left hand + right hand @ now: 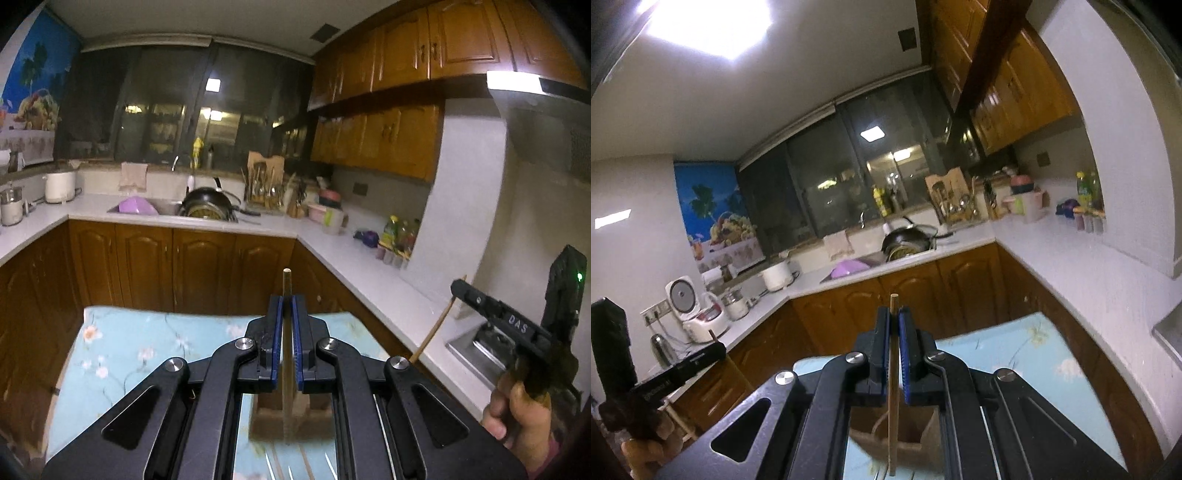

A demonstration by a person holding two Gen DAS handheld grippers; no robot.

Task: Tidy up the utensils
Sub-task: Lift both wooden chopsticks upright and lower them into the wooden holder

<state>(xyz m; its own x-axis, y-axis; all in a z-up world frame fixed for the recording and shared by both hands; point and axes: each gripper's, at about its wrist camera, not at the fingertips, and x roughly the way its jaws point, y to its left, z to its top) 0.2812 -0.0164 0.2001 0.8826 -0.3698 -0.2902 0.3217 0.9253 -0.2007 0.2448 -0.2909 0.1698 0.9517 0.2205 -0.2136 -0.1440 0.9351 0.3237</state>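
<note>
1. Left tool point(287, 314): the blue-padded jaws are clamped narrow on a thin brown wooden chopstick point(286, 284), which stands upright between the pads with its tip above them and its lower length hanging below.
2. Right tool point(894, 332): likewise pinched tight on a second thin light-wood chopstick point(894, 387), upright, with a short end protruding above the pads.
3. Location: both sticks are held in the air above a table covered in a light blue floral cloth point(122, 343). A brown wooden box-shaped holder point(295, 413) sits on the cloth directly below the tools; further loose sticks point(295, 465) appear to lie beside it, blurred.
4. Judgement: the sticks look bound for the holder.
5. Risk, slip: each stick is thin and smooth and held at a single point, so it may pivot or slide if swung.
6. Risk, miss: the holder's opening sits low and partly hidden by the tool bodies, so a tilted stick may strike the rim and tip it.
7. Risk, collision: the two tools work close together and could knock each other.
</note>
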